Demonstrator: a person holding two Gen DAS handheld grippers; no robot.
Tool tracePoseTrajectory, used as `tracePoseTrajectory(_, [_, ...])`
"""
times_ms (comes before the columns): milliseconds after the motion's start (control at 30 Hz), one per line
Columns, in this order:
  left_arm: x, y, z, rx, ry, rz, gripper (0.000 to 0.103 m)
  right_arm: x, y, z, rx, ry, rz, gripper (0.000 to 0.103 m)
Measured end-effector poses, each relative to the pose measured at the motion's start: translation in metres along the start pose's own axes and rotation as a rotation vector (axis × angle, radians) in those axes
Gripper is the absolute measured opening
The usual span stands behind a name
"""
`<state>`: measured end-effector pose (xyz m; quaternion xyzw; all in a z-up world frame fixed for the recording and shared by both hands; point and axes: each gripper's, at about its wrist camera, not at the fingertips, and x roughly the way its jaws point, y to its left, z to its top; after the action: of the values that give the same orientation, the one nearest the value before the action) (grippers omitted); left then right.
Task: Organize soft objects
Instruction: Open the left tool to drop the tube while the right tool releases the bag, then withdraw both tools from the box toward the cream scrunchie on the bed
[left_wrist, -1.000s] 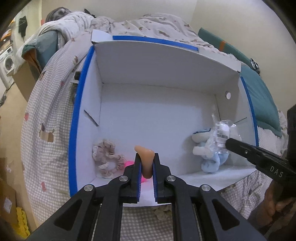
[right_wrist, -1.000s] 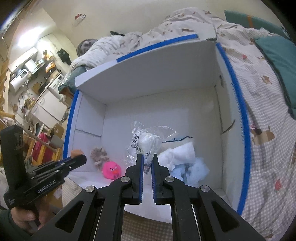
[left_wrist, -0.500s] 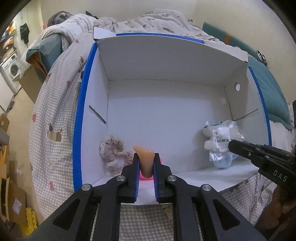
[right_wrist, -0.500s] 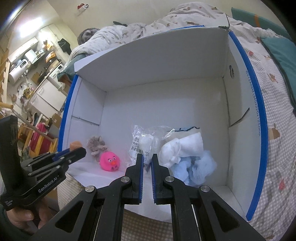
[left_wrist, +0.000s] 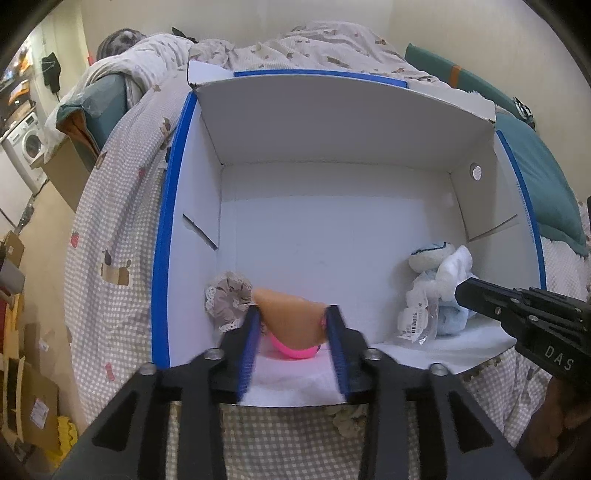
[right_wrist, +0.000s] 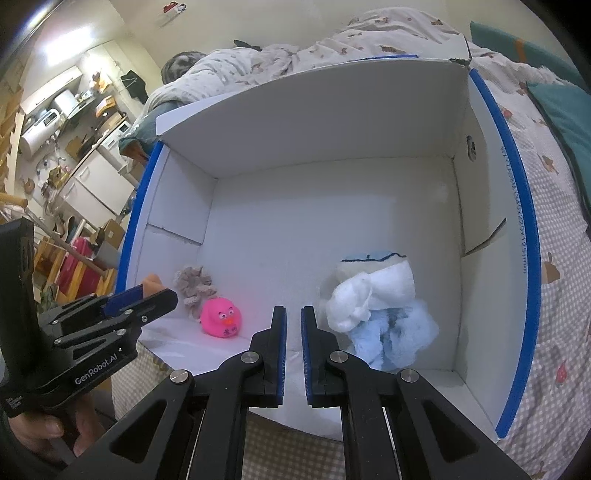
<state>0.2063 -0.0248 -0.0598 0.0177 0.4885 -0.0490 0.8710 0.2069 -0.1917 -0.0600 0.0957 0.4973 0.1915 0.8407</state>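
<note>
I'm watching my left gripper (left_wrist: 291, 328) spreading wide around the tan soft piece (left_wrist: 291, 317), its long axis lying across between the fingers above the pink duck (right_wrist: 221, 317) in the white box (left_wrist: 332, 122); my right gripper (right_wrist: 292, 332) is standing narrowly parted, gripping nothing

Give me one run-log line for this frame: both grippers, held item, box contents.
left gripper: open, tan soft piece between fingers | right gripper: slightly open, empty | white box: pink duck, scrunchie, blue-white plush

The box (right_wrist: 332, 206) is white with blue edges; the bedspread (left_wrist: 110, 236) is beige-and-white check. Inside lie a pink duck (right_wrist: 221, 317), a peach toy (left_wrist: 291, 319), a beige scrunchie (left_wrist: 227, 295) and a white-and-blue plush (right_wrist: 380, 314).
</note>
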Motion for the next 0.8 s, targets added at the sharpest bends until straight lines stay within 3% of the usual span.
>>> tracePoseTrajectory(67, [-0.003,-0.001,0.0,0.002,-0.015,0.006,0.05,-0.001,0.001,-0.001,-0.008,-0.004,-0.001,0.01])
tracePoseTrajectory(233, [-0.004,-0.002,0.001,0.018,-0.018,0.025,0.05,-0.002,0.004,0.0,-0.024,-0.017,0.003,0.01])
tracePoseTrajectory(333, [-0.003,-0.001,0.002,0.011,-0.015,0.026,0.05,-0.003,0.006,0.001,-0.028,-0.033,-0.021,0.017])
tracePoseTrajectory(433, [-0.003,0.0,0.003,0.007,-0.017,0.029,0.052,-0.007,0.008,0.002,-0.039,-0.059,-0.03,0.027])
tracePoseTrajectory(467, [-0.003,-0.001,0.002,0.006,-0.017,0.03,0.052,-0.009,0.008,0.003,-0.043,-0.07,-0.032,0.036])
tracePoseTrajectory(500, [-0.003,0.0,0.002,0.004,-0.018,0.031,0.052,-0.01,0.008,0.003,-0.043,-0.076,-0.03,0.056])
tracePoseTrajectory(567, [-0.004,0.0,0.002,0.003,-0.02,0.032,0.053,-0.014,0.008,0.003,-0.031,-0.106,-0.037,0.078])
tracePoseTrajectory(800, [-0.004,-0.001,0.002,0.005,-0.021,0.038,0.056,-0.016,0.005,0.004,-0.02,-0.109,-0.054,0.078])
